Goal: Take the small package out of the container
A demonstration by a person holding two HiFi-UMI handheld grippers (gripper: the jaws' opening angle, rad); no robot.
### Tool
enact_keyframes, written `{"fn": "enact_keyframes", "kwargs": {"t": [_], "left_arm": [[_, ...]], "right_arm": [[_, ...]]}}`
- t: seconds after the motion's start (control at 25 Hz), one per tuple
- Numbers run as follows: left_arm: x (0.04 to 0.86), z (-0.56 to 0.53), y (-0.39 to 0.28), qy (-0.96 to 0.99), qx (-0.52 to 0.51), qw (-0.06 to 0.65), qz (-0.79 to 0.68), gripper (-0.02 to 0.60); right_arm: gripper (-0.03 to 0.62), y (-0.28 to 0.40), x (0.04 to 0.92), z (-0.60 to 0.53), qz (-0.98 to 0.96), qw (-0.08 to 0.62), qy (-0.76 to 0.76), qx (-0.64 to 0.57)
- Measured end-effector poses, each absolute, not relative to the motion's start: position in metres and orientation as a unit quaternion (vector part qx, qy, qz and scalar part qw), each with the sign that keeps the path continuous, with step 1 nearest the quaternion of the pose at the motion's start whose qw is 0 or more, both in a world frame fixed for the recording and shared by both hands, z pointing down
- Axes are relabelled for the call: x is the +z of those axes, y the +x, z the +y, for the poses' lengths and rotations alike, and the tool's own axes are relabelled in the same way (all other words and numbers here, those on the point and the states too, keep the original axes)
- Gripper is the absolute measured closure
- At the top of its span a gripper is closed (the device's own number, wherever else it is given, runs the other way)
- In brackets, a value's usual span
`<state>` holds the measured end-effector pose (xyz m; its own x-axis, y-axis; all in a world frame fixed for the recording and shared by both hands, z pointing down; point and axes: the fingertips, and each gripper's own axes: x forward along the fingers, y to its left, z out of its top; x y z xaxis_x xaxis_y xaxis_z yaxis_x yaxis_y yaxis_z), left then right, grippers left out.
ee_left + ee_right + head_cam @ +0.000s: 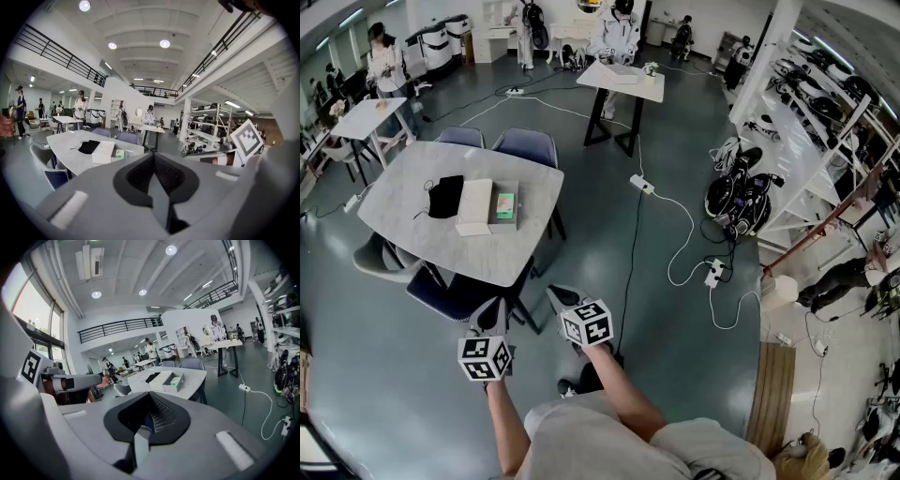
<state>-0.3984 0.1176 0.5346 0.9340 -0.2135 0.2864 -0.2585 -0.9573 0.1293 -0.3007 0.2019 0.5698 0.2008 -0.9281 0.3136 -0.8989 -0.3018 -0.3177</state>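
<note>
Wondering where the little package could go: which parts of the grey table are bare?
The table is bare along its near edge, in front of the white box and open container, and at its left end beyond the black cloth. Only the middle is crowded, where those three sit side by side.

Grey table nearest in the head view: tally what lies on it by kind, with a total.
Black cloth item: 1
White box: 1
Grey container: 1
Small green package, in the container: 1
Total: 4
</note>
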Motion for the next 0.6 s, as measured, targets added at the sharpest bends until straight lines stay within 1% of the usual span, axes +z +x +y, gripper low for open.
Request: {"fn": "enact_keyframes", "kwargs": {"t": [0.36,0.48,0.6], "left_arm": [[0.529,0.121,-0.378,0.983,0.133,0.073,-0.108,0.529],[0.525,0.113,-0.376,0.982,0.126,0.081,-0.113,0.529],[0.523,0.110,-0.374,0.982,0.120,0.094,-0.110,0.529]], "right_arm": [[0.592,-0.288,0.566,0.198,0.590,0.032,-0.776,-0.222],[0.592,-0.279,0.563,0.196,0.581,0.034,-0.786,-0.211],[0.592,-0.276,0.556,0.197,0.590,0.052,-0.780,-0.204]]}}
